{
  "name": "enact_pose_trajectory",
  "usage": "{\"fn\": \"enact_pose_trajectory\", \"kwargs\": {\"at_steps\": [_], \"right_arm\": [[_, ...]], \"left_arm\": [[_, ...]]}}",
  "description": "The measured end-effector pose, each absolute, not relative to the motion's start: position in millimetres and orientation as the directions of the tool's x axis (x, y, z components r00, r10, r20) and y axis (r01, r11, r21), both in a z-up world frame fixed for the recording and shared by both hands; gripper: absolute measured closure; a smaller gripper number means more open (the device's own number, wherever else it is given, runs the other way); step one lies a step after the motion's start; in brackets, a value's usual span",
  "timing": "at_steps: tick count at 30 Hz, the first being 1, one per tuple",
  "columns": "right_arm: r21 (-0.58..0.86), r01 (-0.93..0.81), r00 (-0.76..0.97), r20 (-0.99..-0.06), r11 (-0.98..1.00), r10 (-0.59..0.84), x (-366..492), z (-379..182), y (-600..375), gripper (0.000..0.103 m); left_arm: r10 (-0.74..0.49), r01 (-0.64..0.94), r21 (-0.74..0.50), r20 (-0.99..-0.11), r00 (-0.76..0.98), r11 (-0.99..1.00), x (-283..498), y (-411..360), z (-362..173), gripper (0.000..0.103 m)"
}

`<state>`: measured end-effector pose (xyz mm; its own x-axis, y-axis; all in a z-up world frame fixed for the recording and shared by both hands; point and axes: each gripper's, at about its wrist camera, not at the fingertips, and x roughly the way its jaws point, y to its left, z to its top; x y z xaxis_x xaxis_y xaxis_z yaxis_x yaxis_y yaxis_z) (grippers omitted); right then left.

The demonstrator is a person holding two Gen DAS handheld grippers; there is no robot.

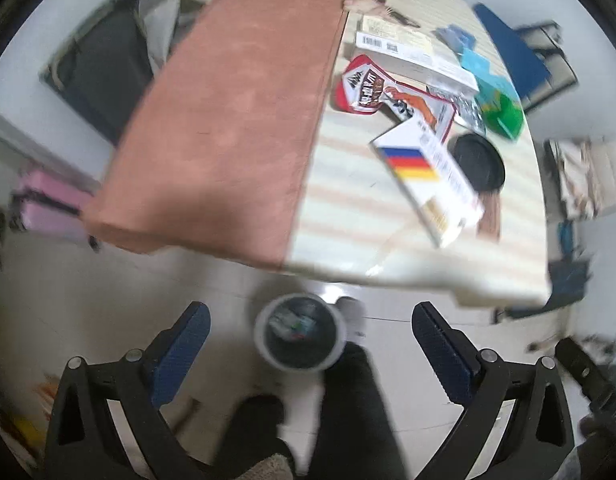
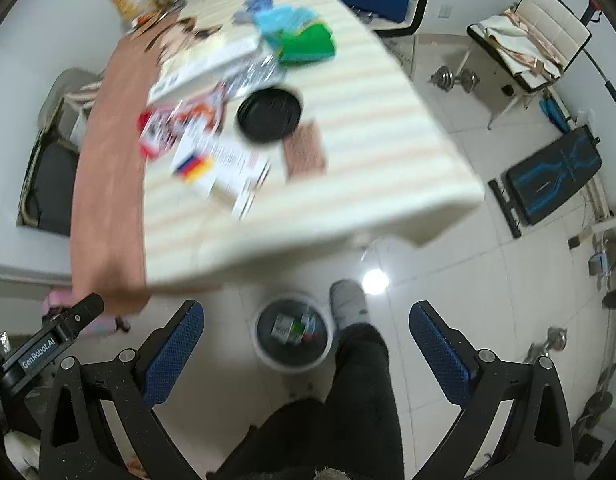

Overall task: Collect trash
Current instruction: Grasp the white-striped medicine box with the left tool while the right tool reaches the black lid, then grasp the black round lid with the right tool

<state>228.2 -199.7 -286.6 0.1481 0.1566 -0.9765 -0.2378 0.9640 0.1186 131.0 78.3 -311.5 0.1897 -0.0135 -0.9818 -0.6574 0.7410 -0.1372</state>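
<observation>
Table point(image 1: 348, 216) ahead and above; cloth runner point(image 1: 227, 120) along its left side. Right of the runner, from far to near: flat carton point(image 1: 412, 52), snack packet point(image 1: 364, 88) just in front, striped box point(image 1: 428, 180) nearest the front edge, overlapping the packet. Round lid point(image 1: 478, 162) right of the striped box, touching it; folded bags point(image 1: 496, 100) behind the lid. Waste bin point(image 2: 293, 334) on the floor before the table, wrappers point(image 2: 291, 326) inside. Person's foot point(image 2: 348, 300) just right of the bin. Weight bench point(image 2: 552, 176) on the floor well to the right.
</observation>
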Motion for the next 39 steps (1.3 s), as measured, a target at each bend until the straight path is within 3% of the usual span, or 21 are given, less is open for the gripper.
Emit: {"fn": "enact_pose_trajectory", "kwargs": {"at_steps": [5, 12, 16, 20, 23, 25, 36, 39], "right_arm": [[0.113, -0.214, 0.097, -0.986, 0.970, 0.136, 324.1, -317.7, -201.2, 0.000], [0.077, -0.216, 0.036, -0.996, 0.973, 0.087, 424.2, -371.5, -202.5, 0.000], [0.087, -0.246, 0.008, -0.996, 0.965, 0.091, 450.9, -387.0, -195.3, 0.000], [0.118, -0.288, -0.031, -0.993, 0.950, 0.114, 464.8, -399.0, -173.4, 0.000], [0.150, -0.330, -0.058, -0.989, 0.932, 0.138, 466.9, -404.7, -147.8, 0.000], [0.151, -0.383, -0.068, -0.988, 0.911, 0.136, 463.1, -409.4, -124.5, 0.000], [0.014, -0.581, -0.040, -0.999, 0.814, -0.011, 438.3, -454.7, -36.2, 0.000], [-0.019, -0.574, 0.016, -1.000, 0.819, -0.012, 435.2, -451.6, -37.2, 0.008]], "left_arm": [[-0.202, -0.789, -0.284, -0.958, 0.205, 0.545, 206.9, 92.7, -354.3, 0.001], [-0.302, -0.876, -0.259, -0.943, 0.139, 0.407, 283.1, 93.4, -418.9, 0.002], [-0.262, -0.886, -0.203, -0.960, 0.097, 0.416, 293.2, 88.9, -427.2, 0.007], [-0.200, -0.818, -0.130, -0.980, 0.019, 0.560, 293.9, 75.5, -420.2, 0.031], [0.002, -0.670, 0.057, -0.997, -0.082, 0.740, 290.3, 64.8, -411.5, 0.031], [0.066, -0.613, 0.118, -0.992, -0.107, 0.782, 279.9, 66.8, -412.3, 0.030], [0.041, -0.662, 0.082, -0.996, -0.077, 0.745, 266.4, 92.4, -409.7, 0.031], [0.059, -0.651, 0.095, -0.995, -0.076, 0.753, 267.8, 84.2, -407.9, 0.032]]}}
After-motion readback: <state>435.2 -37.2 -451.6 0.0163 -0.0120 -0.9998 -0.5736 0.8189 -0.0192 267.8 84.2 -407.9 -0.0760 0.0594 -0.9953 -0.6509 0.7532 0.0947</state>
